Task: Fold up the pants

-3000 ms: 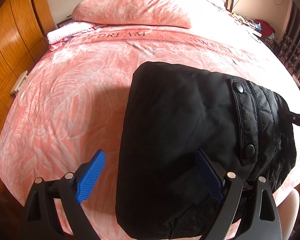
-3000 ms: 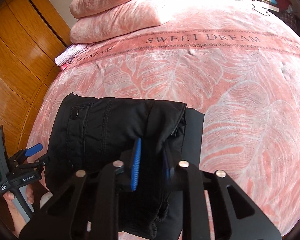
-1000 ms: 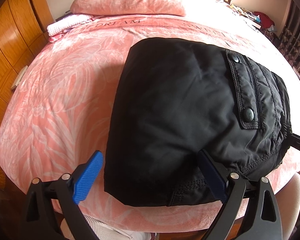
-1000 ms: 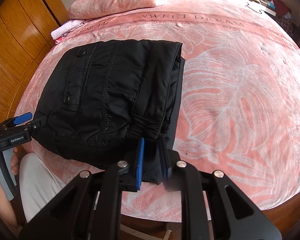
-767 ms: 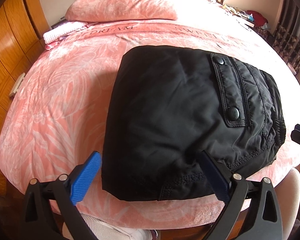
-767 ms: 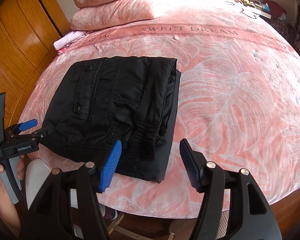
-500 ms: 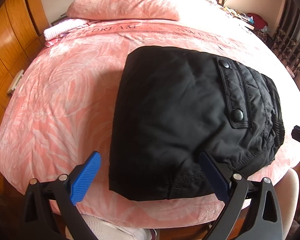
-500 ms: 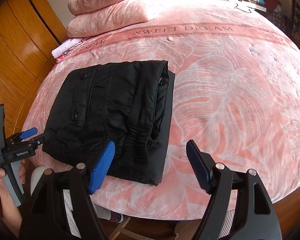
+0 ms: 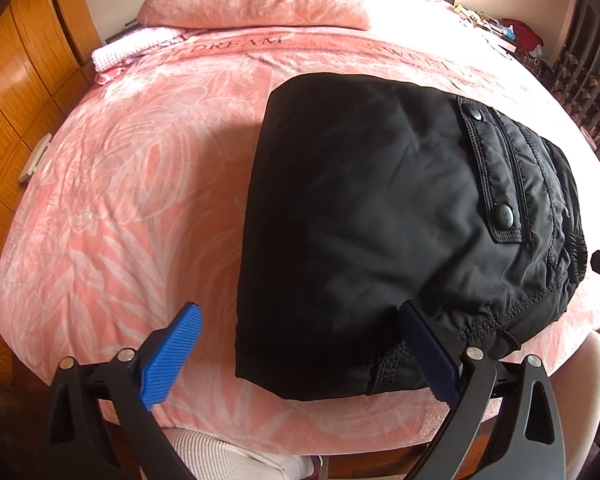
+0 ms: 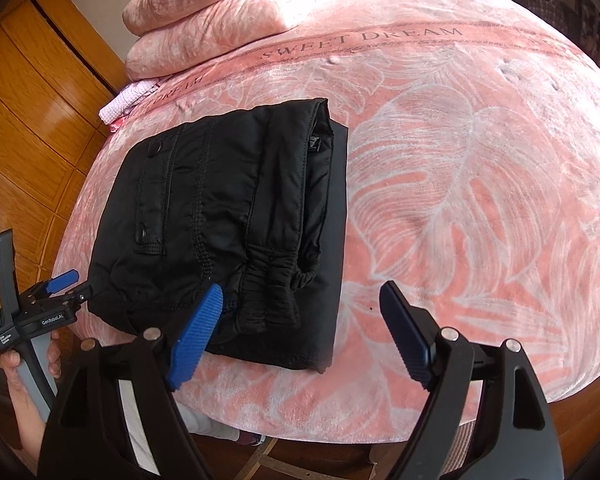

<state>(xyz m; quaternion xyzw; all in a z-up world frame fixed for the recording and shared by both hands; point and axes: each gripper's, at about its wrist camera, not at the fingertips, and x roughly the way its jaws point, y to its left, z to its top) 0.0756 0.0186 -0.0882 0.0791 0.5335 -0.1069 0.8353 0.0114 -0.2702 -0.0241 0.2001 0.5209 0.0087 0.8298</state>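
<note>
The black pants [image 9: 380, 216] lie folded into a compact rectangle near the front edge of the pink bed, snap pocket flap on top. They also show in the right wrist view [image 10: 228, 216], elastic waistband toward me. My left gripper [image 9: 304, 356] is open and empty, its jaws spanning the bundle's near left corner. It also shows at the left of the right wrist view [image 10: 66, 286], by the bundle's left edge. My right gripper [image 10: 304, 332] is open and empty, just in front of the bundle's near right corner.
The bed carries a pink leaf-patterned blanket [image 10: 480, 160] reading SWEET DREAM. Pink pillows [image 9: 260, 0] and a folded pink-white cloth [image 9: 132, 48] lie at the head. A wooden wardrobe [image 10: 32, 100] stands left. A cluttered table [image 9: 512, 32] is far right.
My right gripper has let go of the waistband, opened and pulled back toward the bed's edge. My left gripper stays open at the bundle's corner. The pants lie still.
</note>
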